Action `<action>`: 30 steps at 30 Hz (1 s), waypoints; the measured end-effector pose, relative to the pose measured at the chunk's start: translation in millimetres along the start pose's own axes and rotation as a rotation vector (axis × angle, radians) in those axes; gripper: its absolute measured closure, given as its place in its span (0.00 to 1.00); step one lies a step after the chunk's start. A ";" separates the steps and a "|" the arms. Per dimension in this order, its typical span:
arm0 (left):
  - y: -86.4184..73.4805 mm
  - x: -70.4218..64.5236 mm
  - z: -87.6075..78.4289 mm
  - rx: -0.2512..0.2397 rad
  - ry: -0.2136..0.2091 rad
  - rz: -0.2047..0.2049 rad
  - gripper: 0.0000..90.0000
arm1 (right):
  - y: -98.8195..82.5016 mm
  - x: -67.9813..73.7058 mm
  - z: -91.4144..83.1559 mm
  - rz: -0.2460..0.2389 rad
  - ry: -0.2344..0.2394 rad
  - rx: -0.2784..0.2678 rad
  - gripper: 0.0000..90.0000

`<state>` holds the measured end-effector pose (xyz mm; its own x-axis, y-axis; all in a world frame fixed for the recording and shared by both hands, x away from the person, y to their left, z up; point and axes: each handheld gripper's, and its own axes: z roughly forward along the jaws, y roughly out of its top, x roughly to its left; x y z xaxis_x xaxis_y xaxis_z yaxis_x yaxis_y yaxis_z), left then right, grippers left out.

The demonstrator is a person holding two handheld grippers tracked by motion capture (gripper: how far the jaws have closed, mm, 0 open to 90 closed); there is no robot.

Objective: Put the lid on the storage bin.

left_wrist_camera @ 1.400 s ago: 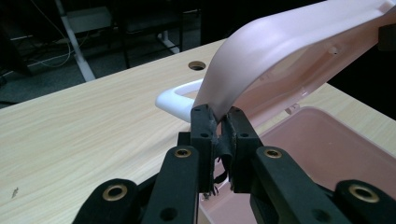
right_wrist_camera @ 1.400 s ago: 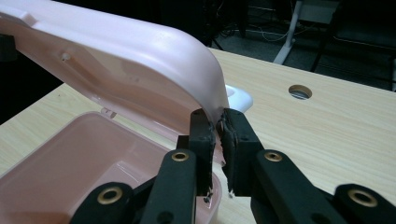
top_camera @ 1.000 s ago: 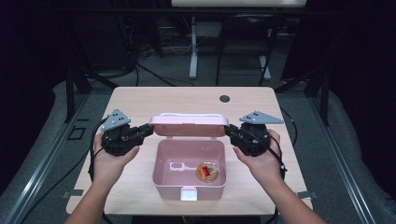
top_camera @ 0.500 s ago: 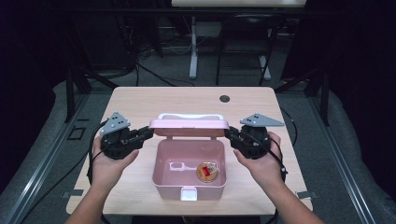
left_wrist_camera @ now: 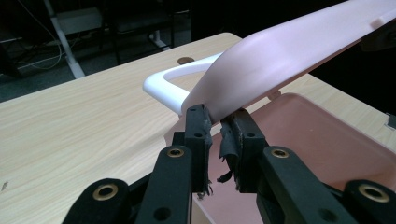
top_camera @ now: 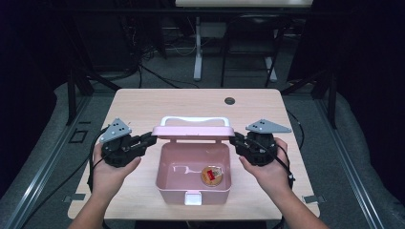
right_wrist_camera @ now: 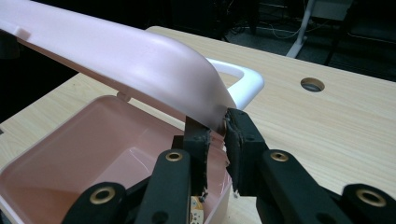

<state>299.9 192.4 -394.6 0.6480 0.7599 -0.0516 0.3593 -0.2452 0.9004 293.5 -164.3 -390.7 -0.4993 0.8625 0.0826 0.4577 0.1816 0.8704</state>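
The raised pink lid (top_camera: 193,131) hides the back wall of the pink box (top_camera: 165,164) from the high view, and its hinge line can't be made out there. In the left gripper view that lid (left_wrist_camera: 289,56) runs off the top right edge, and the box (left_wrist_camera: 327,140) below it is cut by the right and bottom edges. In the right gripper view the lid (right_wrist_camera: 116,60) leaves at the top left corner. The round item (top_camera: 211,175) on the box floor is too small to identify; the right gripper's jaws cover all but a sliver of it (right_wrist_camera: 195,213). The lid's corner hides each gripper's pad faces, so contact there is unclear.
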 end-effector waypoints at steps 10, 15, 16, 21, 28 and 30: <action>-0.9 -2.6 -5.5 0.009 -0.009 0.015 0.87 | -3.6 1.2 -2.2 -0.003 0.010 0.006 0.86; -1.9 -3.5 -7.5 0.007 -0.018 0.009 0.87 | -5.5 1.7 -3.5 -0.001 0.017 0.008 0.86; -2.0 -3.9 -8.0 0.010 -0.020 0.011 0.87 | -5.8 1.7 -3.8 0.000 0.018 0.010 0.86; -3.9 -5.3 -9.9 0.015 -0.023 0.015 0.87 | -8.8 2.3 -6.1 0.000 0.027 0.015 0.85; -9.0 -7.4 -13.4 0.019 -0.034 0.014 0.86 | -13.5 4.1 -8.3 -0.004 0.034 0.019 0.85; -10.3 -8.3 -14.1 0.020 -0.035 0.014 0.86 | -15.5 4.9 -9.2 -0.008 0.035 0.022 0.84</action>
<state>281.4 197.1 -397.4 0.6760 0.7349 -0.0544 0.3629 -0.2678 0.8925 277.2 -167.2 -399.3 -0.5284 0.8438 0.0933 0.4693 0.1988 0.8603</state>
